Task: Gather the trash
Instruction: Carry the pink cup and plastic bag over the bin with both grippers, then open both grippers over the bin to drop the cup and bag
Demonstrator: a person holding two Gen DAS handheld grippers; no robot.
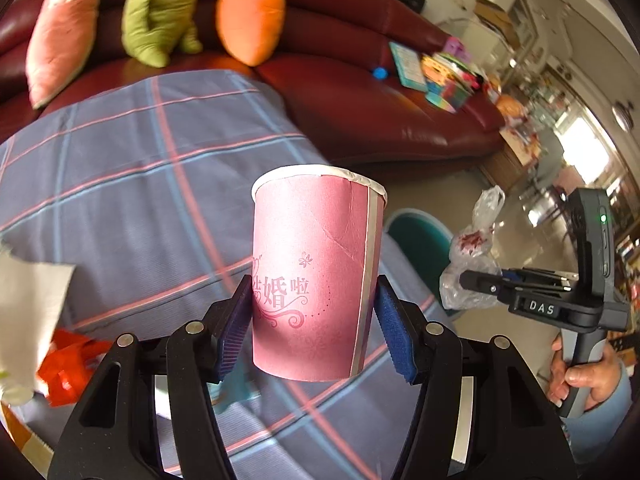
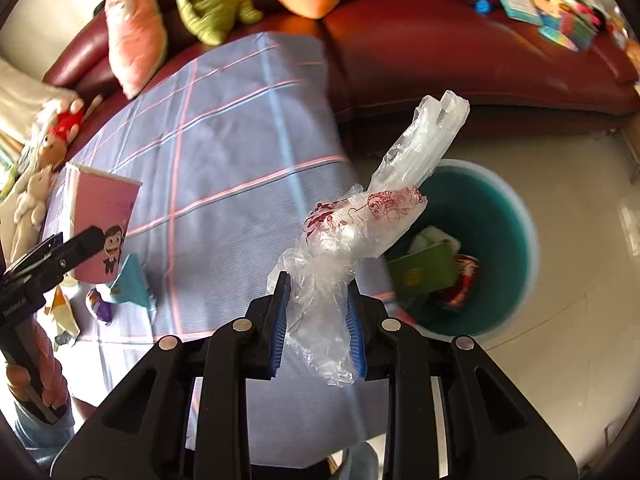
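My left gripper [image 1: 314, 322] is shut on a pink paper cup [image 1: 316, 272], held upright above the checked cloth [image 1: 140, 184]. The same cup [image 2: 102, 224] shows at the left of the right wrist view. My right gripper [image 2: 320, 320] is shut on a crumpled clear plastic bag [image 2: 360, 232] with red print, lifted beside the table edge. In the left wrist view the bag [image 1: 472, 256] hangs from that gripper at the right. A teal bin [image 2: 500, 216] stands on the floor just right of the bag, with a green packet and a red can inside.
A red wrapper [image 1: 68, 364] and white paper [image 1: 28, 304] lie at the cloth's left edge. A teal paper scrap [image 2: 130, 280] and a purple wrapper [image 2: 98, 304] lie near the cup. A dark red sofa [image 1: 360, 112] with plush toys and books stands behind.
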